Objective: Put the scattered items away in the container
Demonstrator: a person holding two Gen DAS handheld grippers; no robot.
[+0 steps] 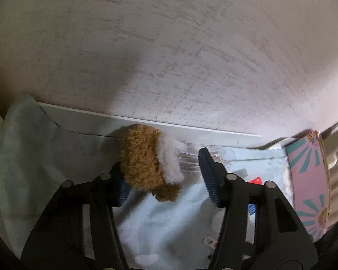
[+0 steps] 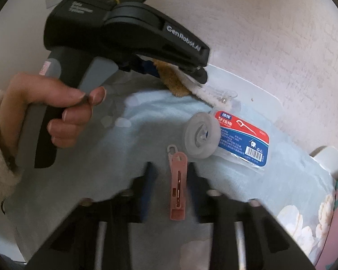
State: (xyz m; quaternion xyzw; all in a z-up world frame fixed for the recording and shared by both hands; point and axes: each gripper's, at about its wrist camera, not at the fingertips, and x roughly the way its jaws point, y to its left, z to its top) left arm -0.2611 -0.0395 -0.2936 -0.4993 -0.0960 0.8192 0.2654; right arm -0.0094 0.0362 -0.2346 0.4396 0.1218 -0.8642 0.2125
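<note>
A fuzzy brown and white plush item (image 1: 149, 160) lies against the left finger of my left gripper (image 1: 166, 176), whose jaws stand wide apart over the clear plastic container (image 1: 191, 157) by the wall. The plush also shows under the left gripper in the right wrist view (image 2: 172, 81). My right gripper (image 2: 170, 180) is open around a pink clothes peg (image 2: 178, 189) lying on the light blue cloth (image 2: 101, 153). Beyond it lie a roll of clear tape (image 2: 201, 135) and a packet of dental floss picks (image 2: 243, 137).
A pink box with teal rays (image 1: 308, 180) stands at the right edge. A white textured wall (image 1: 169, 45) rises directly behind the container. A hand (image 2: 56, 112) holds the left gripper's handle.
</note>
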